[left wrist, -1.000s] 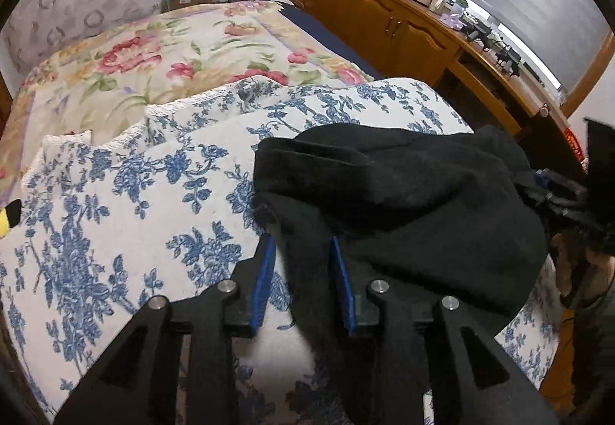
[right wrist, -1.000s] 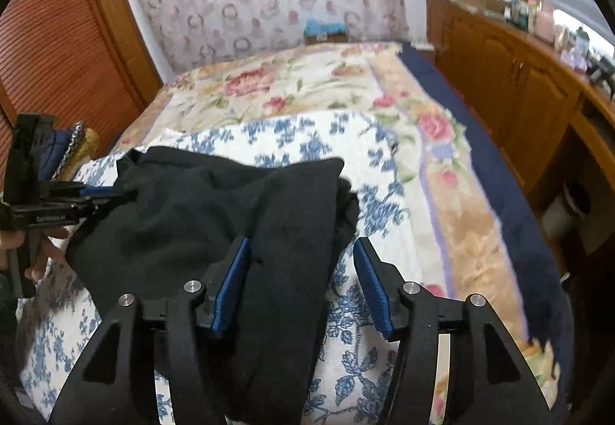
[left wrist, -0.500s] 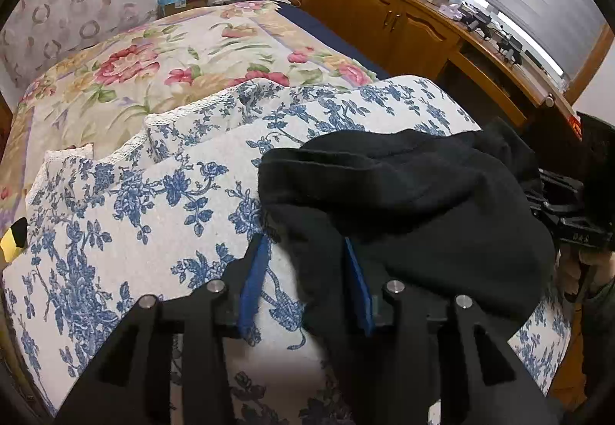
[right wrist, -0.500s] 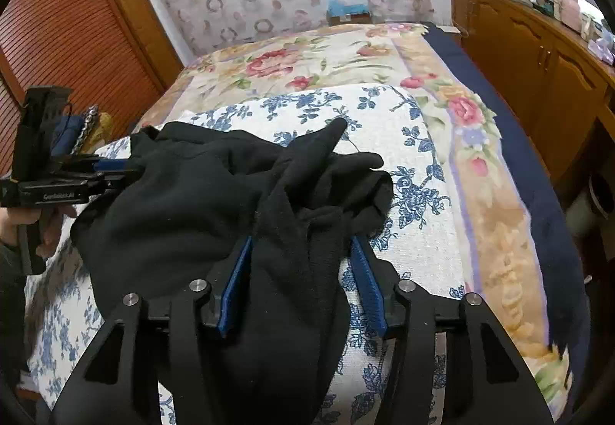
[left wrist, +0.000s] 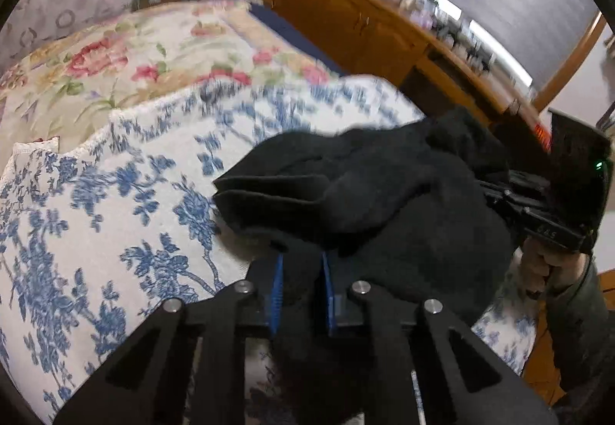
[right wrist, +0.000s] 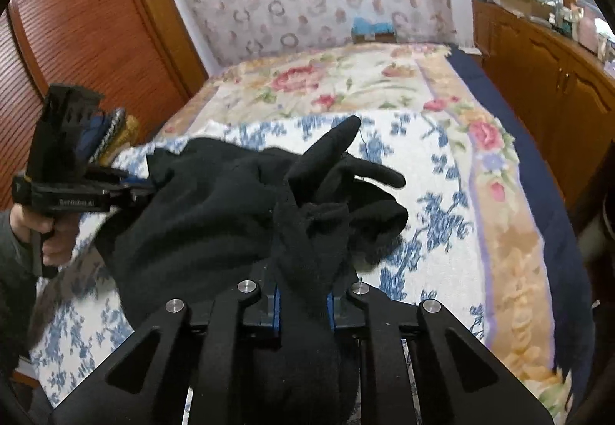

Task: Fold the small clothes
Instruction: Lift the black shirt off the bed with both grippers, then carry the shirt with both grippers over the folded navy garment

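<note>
Left wrist view: left claw [left wrist: 300,282] is clamped on a bunch of the black garment [left wrist: 384,202], blue pads pinching fabric btwn them. Right wrist view shows the same w/ the right claw [right wrist: 303,300], closed on another bunch of that cloth. Garment hangs btwn the two claws, partly lifted, its lower folds just above or brushing the blue floral blanket [left wrist: 96,213] on the bed; can't tell which. It's crumpled, w/ flaps sticking up toward the far side.

Step in hand, prob: lifting & spreading the piece so it can be laid flat before folding; no fold made yet. Next move calls for pulling both claws apart to tension the cloth, then lowering it smooth onto the blanket w/o letting either grip slip
</note>
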Demonstrator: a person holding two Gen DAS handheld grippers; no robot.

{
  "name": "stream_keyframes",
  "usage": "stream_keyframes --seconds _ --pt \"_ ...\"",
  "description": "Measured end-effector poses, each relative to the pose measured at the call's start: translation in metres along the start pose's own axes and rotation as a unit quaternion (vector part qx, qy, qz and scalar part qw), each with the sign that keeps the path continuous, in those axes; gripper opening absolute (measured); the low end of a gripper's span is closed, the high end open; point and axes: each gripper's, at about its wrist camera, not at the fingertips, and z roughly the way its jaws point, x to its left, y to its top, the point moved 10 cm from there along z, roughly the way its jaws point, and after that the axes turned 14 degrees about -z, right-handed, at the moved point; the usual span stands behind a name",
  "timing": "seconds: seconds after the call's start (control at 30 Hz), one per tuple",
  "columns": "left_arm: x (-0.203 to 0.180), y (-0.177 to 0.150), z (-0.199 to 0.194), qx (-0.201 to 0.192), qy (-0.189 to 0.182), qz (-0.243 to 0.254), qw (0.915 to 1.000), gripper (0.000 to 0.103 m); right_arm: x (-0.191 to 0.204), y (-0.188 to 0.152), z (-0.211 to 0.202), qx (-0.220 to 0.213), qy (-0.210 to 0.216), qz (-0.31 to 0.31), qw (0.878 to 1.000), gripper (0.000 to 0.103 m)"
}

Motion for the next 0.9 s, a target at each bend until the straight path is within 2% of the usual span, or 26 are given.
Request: stream_keyframes --seconds 0.2,0.33,0.6,0.8,0.9 --pt "-0.013 0.009 -0.070 -0.090 -0.024 -0.007 0.9956 0.011 0.018 0.040 -0.024 -0.037 -0.005 -0.042 0.998 0.012" --pt "-0.014 0.016 -0.118 -0.139 -0.022 0.005 0.9900 0.011 0.038 0.074 -0.035 -0.056 -0.003 -0.078 0.995 0.012" --pt "0.014 0.020 -0.170 -0.186 0.001 -0.005 0.9825 0.011 0.086 0.129 -0.048 -0.076 0.007 -0.154 0.985 0.012" --pt "0.043 0.002 -0.228 -0.235 0.020 -0.031 0.9712 0.011 0.156 0.175 -0.053 -0.091 0.036 -0.239 0.966 0.011" --pt "0.062 -0.013 -0.277 -0.274 0.039 -0.050 0.9597 0.011 0.200 0.199 -0.056 -0.105 0.057 -0.281 0.952 0.011"
